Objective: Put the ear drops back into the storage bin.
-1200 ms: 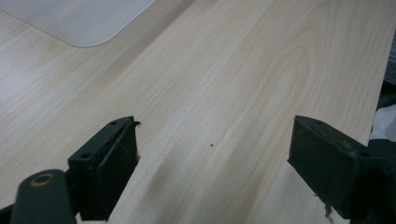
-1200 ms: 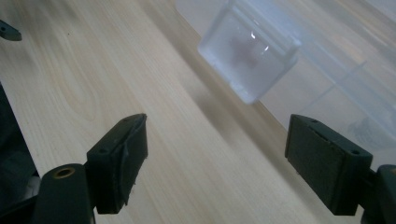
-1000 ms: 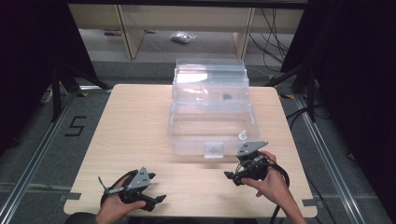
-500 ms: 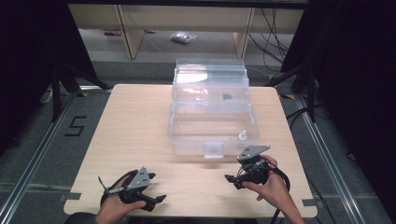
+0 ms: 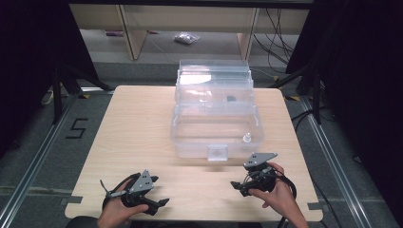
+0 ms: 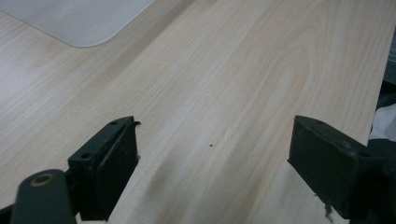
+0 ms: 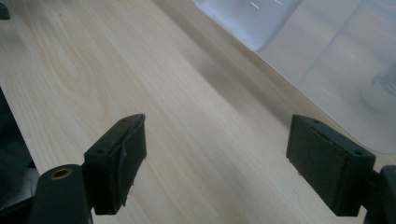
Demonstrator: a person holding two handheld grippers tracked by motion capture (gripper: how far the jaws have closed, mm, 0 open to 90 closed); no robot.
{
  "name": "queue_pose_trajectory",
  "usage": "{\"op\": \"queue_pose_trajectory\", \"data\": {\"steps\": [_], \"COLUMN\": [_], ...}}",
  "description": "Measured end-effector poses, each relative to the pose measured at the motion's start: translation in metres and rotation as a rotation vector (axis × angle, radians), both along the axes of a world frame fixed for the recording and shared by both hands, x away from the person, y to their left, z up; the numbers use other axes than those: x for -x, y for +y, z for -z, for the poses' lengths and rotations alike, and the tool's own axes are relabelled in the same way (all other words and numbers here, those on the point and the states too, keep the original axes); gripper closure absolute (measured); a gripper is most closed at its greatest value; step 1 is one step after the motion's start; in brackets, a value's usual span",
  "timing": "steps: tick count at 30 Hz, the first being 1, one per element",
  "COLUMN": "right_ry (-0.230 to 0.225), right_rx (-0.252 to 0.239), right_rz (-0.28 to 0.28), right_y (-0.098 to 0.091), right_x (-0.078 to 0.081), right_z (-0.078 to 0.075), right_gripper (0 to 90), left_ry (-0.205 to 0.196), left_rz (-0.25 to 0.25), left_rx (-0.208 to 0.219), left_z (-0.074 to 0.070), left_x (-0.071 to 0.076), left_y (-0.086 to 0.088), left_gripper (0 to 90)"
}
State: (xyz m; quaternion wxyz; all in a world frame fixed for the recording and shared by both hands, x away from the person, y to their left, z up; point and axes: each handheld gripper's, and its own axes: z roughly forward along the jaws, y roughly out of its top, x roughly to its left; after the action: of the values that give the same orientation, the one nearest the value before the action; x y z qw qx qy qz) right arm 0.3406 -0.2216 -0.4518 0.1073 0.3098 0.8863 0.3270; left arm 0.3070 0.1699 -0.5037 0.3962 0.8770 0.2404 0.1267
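The clear plastic box (image 5: 216,124) sits in the middle of the wooden table (image 5: 138,128), lid up at its far side, with a small white bottle (image 5: 246,138) standing inside near its front right corner. The right gripper (image 5: 237,184) hovers just in front of that corner, jaws spread wide over bare wood. The left gripper (image 5: 161,203) is well off to the box's front left, near the table edge, jaws spread too, nothing between them.
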Motion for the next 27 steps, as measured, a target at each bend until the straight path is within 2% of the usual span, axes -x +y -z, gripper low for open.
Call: {"op": "queue_pose_trajectory", "data": {"steps": [3,4,6,8,9,11,13,14,15,19,20,23,26,27], "right_ry": [-0.005,0.006,-0.008,0.019,-0.006,-0.006,-0.034,-0.019,-0.035,-0.030,-0.016,0.000,-0.023,-0.016], "right_rx": [-0.016,-0.009,-0.018,-0.025,-0.032,-0.038,-0.041,-0.044,-0.038,-0.040,-0.050,-0.035,-0.038,-0.044], "right_rz": [0.002,-0.004,0.001,0.043,0.044,0.037,0.007,0.019,0.007,0.004,0.018,0.022,0.016,0.037], "right_y": [-0.001,-0.003,-0.004,-0.005,-0.005,-0.006,-0.007,-0.007,-0.007,-0.008,-0.008,-0.010,-0.012,-0.012], "right_x": [0.001,0.002,0.003,0.007,0.007,0.009,0.008,0.010,0.010,0.012,0.013,0.016,0.015,0.017], "right_z": [0.004,0.003,0.005,0.004,0.006,0.007,0.009,0.008,0.009,0.010,0.011,0.013,0.014,0.015], "right_gripper": [20.3,20.0,19.5,17.9,17.0,16.3,16.3,16.3,16.3,16.3,16.3,16.3,16.3,16.3], "left_ry": [0.000,0.006,0.005,0.006,0.001,-0.003,0.004,0.005,0.005,-0.003,0.002,-0.002,-0.004,-0.014], "left_rz": [-0.004,-0.005,-0.005,-0.005,0.001,0.005,-0.004,-0.005,-0.005,0.001,-0.006,0.000,0.000,0.012], "left_rx": [0.005,0.014,0.012,0.012,-0.003,0.008,0.012,0.013,0.012,0.013,0.014,0.000,-0.001,-0.008], "left_z": [0.000,0.000,0.000,0.000,0.000,0.000,0.000,0.000,0.000,0.000,0.000,0.000,0.000,-0.001], "left_x": [0.000,0.001,0.001,0.000,0.000,0.000,0.001,0.001,0.001,0.000,0.001,0.000,0.000,-0.001], "left_y": [0.000,-0.001,-0.001,-0.001,0.000,0.000,-0.001,-0.001,-0.001,-0.001,-0.001,0.000,0.000,0.000], "left_gripper": [15.0,15.1,15.0,15.1,15.1,15.1,15.1,15.0,15.1,15.0,15.0,15.0,15.1,15.1]}}
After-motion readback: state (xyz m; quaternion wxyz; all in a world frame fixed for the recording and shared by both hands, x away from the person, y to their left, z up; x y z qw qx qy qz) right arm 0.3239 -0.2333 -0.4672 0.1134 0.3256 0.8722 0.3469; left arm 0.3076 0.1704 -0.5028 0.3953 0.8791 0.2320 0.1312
